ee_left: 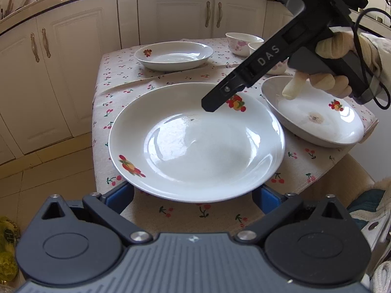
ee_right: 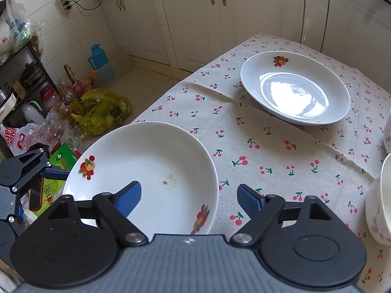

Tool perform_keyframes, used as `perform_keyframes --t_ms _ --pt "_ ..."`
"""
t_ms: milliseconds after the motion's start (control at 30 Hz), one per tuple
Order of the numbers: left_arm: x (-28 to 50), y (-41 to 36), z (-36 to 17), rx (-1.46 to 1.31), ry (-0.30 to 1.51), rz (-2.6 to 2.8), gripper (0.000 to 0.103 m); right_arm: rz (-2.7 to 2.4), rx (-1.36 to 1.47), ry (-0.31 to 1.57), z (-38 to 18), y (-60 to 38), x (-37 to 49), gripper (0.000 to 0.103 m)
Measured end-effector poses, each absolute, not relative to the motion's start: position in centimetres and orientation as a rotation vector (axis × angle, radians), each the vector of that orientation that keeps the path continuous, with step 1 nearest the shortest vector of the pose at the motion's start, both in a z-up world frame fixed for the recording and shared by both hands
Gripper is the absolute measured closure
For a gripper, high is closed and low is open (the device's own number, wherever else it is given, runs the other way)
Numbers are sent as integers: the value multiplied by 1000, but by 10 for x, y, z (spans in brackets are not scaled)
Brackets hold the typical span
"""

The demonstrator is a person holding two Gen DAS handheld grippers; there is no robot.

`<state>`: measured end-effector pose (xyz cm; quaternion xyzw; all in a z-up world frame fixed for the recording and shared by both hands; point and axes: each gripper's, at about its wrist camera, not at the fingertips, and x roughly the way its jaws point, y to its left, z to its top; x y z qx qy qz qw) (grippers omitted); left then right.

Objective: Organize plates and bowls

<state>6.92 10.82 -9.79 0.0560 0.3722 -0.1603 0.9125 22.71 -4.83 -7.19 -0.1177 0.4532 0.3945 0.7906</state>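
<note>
Hanging partly past the table's edge, the big plate (ee_left: 195, 141) is the worry: its near rim sits over the left gripper (ee_left: 193, 196), whose blue fingers (ee_left: 119, 195) are spread wide w/ nothing pinched between them. So the plate is at best propped, not held. If the left side drops or pulls back, it could tip off toward the floor, where bags (ee_right: 105, 112) and bottles lie. The right gripper (ee_right: 190, 199) also has its fingers apart, one over the plate's inside, the other over the tablecloth (ee_right: 281, 166) just beside the rim. Closing at that slant on a glossy rim may make it skid, or may press the far side down and flip the near side up. Second plate (ee_left: 315, 119) is very near on the right, so a sideways shove could knock them together. Far plate (ee_left: 173, 55) and bowls (ee_left: 242, 42) are well apart, prob. safe. Can't tell whether the big plate rests on the cloth, on the left fingers or both, since the contact is hidden under the rim. The bowls are cut off in the right wrist view and partly blocked by the right gripper's body in the left one.
</note>
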Motion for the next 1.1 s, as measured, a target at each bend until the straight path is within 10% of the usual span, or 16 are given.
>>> perform_keyframes --t_ms 200,1100 --pt "70 109 -97 117 770 -346 2 881 -245 1024 -80 -44 233 40" --pt "131 107 -91 165 723 -351 2 799 -189 975 -77 -59 268 40"
